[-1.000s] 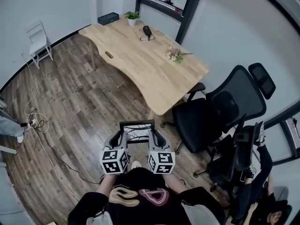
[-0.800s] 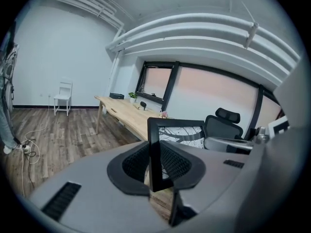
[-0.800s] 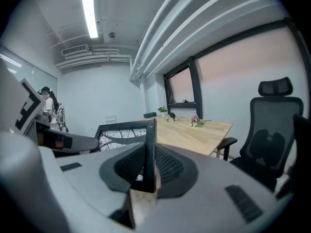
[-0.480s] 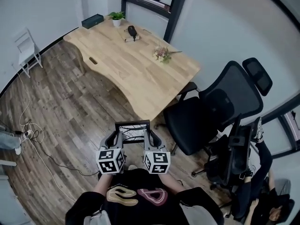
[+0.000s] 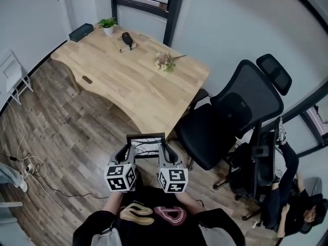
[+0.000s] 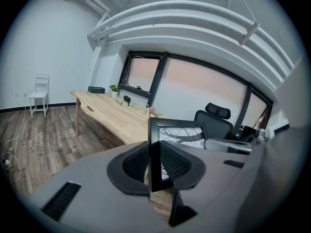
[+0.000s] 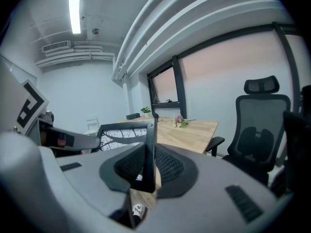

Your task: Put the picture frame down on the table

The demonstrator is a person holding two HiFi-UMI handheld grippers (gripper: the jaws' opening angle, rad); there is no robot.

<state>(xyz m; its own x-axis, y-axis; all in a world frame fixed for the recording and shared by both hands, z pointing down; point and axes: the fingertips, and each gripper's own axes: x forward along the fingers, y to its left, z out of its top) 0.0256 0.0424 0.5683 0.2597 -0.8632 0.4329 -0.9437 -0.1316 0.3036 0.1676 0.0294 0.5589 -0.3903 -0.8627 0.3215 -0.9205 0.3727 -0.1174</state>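
Note:
A black picture frame with a black-and-white print hangs in the air in front of the person, over the wood floor, short of the table. My left gripper is shut on its left side bar. My right gripper is shut on its right side bar. The frame stands upright between them, print facing back toward me. The light wooden table lies ahead, its near corner just beyond the frame.
A black office chair stands at the table's right, a second chair behind it. On the table are a flower bunch, a potted plant, a dark box and a black object. Cables lie on the floor at left.
The person has walked forward: the table and chair have come nearer and shifted left in the head view. Both grippers still hold the frame the same way.

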